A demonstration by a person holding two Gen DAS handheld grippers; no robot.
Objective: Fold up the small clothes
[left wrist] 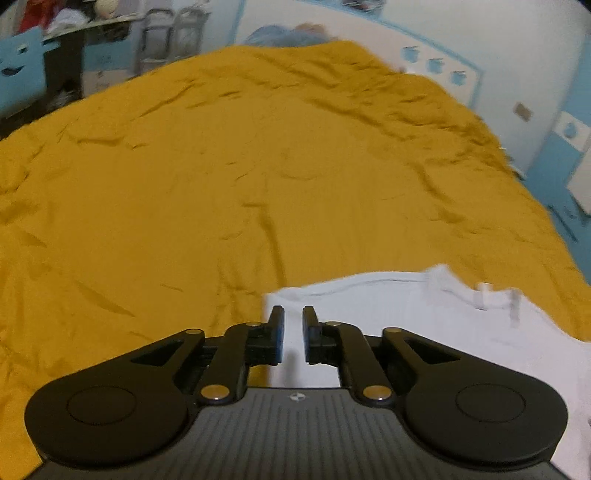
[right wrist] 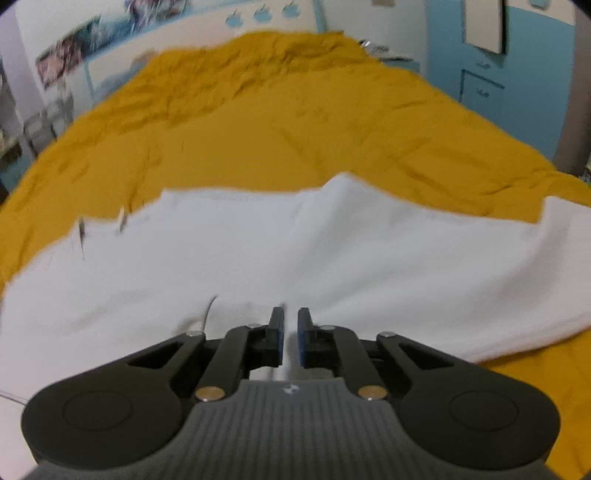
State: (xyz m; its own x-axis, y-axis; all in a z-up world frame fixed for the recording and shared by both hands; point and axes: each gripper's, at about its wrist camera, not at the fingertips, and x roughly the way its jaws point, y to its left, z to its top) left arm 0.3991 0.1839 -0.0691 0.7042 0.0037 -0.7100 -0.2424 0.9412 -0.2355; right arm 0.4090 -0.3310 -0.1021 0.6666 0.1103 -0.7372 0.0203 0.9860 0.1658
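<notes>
**Fingers nearly together over the white garment on the bed**

Fingers on your left gripper (left wrist: 293,334) stand close together with a narrow gap between the blue pads, and white cloth shows through that gap. Whether they actually pinch the fabric or just hang above it cannot be told from the left wrist view. They sit at the near left corner of the white garment (left wrist: 424,325), right where its edge meets the mustard bedspread (left wrist: 184,184).

Your right gripper (right wrist: 291,338) looks much the same: the fingers are almost shut, a thin slit remains, and white fabric fills it. A grip on the cloth cannot be confirmed here either. This gripper is over the near middle of the white garment (right wrist: 258,258), which spreads wide across the right wrist view.

You can see the garment lying on the bed, mostly flat, with a raised fold (right wrist: 343,192) along its far edge and a loose end (right wrist: 565,221) reaching out to the right. A small tag or label (left wrist: 495,295) shows at the far edge in the left wrist view; it is too blurred to read.

Around the mustard bedspread (right wrist: 295,122) you have blue and white walls (right wrist: 535,74) and a cluttered shelf (left wrist: 74,22) at the upper left of the left wrist view.
</notes>
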